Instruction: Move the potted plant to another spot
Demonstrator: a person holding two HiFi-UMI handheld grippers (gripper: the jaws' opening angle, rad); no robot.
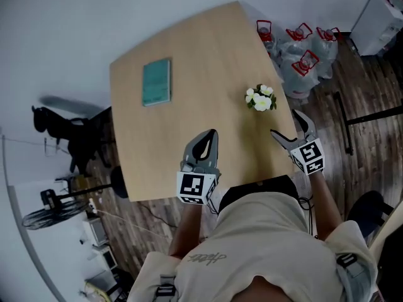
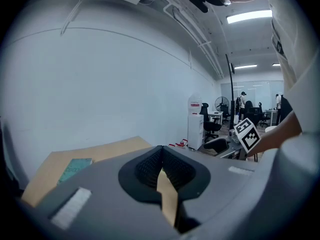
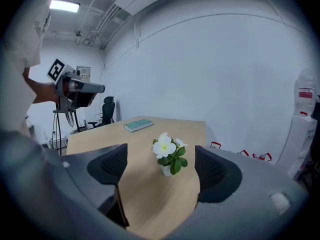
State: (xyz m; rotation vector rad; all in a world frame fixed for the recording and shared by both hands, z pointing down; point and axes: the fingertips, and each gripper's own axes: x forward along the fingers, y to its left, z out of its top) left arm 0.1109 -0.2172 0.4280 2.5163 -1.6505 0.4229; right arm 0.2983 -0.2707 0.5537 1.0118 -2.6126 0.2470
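Observation:
A small potted plant [image 1: 261,98] with white flowers and green leaves stands upright near the right edge of the wooden table [image 1: 189,61]. In the right gripper view the potted plant [image 3: 169,156] sits between and beyond the two jaws, untouched. My right gripper [image 1: 288,126] is open, just short of the plant on the near side. My left gripper [image 1: 204,143] hovers over the table's near middle, shut with nothing in it; in its own view the left gripper [image 2: 161,168] has its pads meeting at the tips.
A teal book [image 1: 156,82] lies on the table's far left. Several water bottles with red handles [image 1: 303,52] stand on the floor right of the table. A black office chair [image 1: 63,128] and a fan [image 1: 53,209] are at the left.

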